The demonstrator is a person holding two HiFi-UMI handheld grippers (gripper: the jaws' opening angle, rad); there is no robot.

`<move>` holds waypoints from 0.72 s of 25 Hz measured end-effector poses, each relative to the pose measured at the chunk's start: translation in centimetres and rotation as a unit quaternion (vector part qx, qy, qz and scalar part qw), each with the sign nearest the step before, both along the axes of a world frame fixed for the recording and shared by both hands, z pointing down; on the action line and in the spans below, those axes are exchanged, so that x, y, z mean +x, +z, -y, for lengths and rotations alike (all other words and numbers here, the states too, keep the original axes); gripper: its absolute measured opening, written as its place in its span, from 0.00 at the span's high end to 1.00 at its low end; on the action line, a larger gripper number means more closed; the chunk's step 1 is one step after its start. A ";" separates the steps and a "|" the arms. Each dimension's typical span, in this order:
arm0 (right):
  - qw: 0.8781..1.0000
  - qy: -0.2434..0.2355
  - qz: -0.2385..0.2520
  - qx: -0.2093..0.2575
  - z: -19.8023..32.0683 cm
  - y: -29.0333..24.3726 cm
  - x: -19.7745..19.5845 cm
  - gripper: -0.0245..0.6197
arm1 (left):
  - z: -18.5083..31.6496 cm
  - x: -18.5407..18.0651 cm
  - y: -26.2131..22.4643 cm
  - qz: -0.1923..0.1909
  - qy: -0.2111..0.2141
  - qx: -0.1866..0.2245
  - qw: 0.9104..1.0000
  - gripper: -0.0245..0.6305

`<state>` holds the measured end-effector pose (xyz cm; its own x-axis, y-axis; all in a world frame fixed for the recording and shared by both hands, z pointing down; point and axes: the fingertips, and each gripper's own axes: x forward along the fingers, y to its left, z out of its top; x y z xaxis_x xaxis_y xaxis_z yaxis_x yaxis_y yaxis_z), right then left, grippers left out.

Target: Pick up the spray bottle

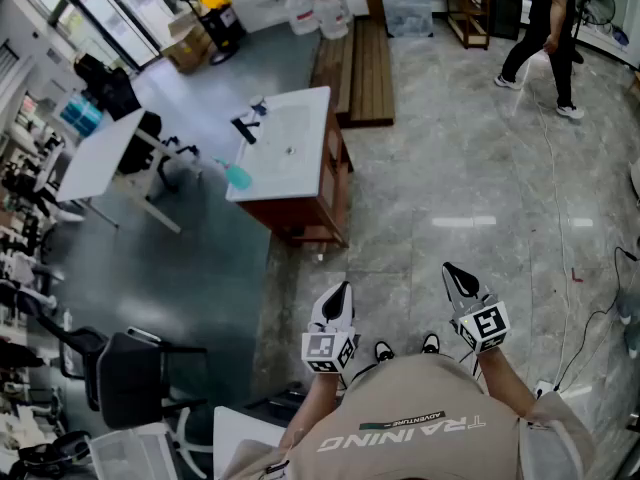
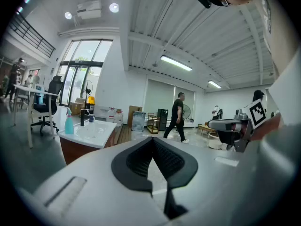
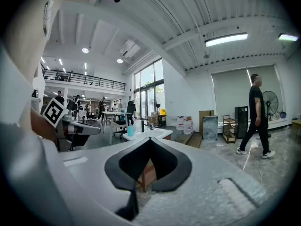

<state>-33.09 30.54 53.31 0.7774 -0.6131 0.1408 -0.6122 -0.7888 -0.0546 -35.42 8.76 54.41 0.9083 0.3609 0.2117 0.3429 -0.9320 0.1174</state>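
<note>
The teal spray bottle (image 1: pixel 237 175) stands upright on the near left corner of a white sink counter (image 1: pixel 300 163), far ahead of both grippers. It shows small at the left in the left gripper view (image 2: pixel 69 123) and left of centre in the right gripper view (image 3: pixel 130 130). My left gripper (image 1: pixel 339 294) and right gripper (image 1: pixel 457 276) are held side by side over the marble floor, close to the person's body. Both point roughly level. Each has its jaws together with nothing between them.
A black faucet (image 1: pixel 246 127) stands on the counter beyond the bottle. A wooden platform (image 1: pixel 352 63) lies behind the cabinet, with water jugs (image 1: pixel 318 13) beyond it. At the left are a white desk (image 1: pixel 98 154) and an office chair (image 1: pixel 130 376). A person (image 1: pixel 545 36) walks at the far right. Cables (image 1: pixel 560 218) trail on the floor.
</note>
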 end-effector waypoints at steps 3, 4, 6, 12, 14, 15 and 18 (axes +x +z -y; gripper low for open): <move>1.000 -0.003 -0.001 0.002 0.6 -0.2 -0.3 0.96 | 0.7 0.0 -0.1 0.000 -0.001 -0.008 1.000 0.93; 1.000 -0.003 -0.002 0.000 0.7 -0.3 -0.3 0.96 | 0.8 0.1 0.0 0.000 0.000 -0.008 1.000 0.93; 1.000 0.001 -0.003 -0.002 0.8 -0.3 -0.1 0.96 | 1.0 0.5 0.2 0.002 0.005 -0.005 1.000 0.93; 1.000 0.007 0.005 0.006 1.4 -0.1 0.6 0.96 | 1.8 1.5 1.0 0.009 0.022 -0.012 1.000 0.93; 1.000 0.010 0.008 0.003 1.7 -0.1 0.6 0.96 | 1.9 1.6 1.5 0.008 0.025 -0.015 1.000 0.93; 1.000 0.012 0.007 0.004 2.1 -0.1 0.7 0.96 | 2.1 1.8 1.7 0.005 0.024 -0.013 1.000 0.93; 1.000 0.017 0.015 0.011 3.1 -0.2 1.5 0.96 | 3.1 2.9 2.4 0.001 0.007 -0.008 1.000 0.93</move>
<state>-31.61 27.42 53.14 0.7940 -0.5890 0.1507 -0.5822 -0.8080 -0.0905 -32.48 5.65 56.79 0.9025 0.3774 0.2075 0.3562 -0.9249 0.1332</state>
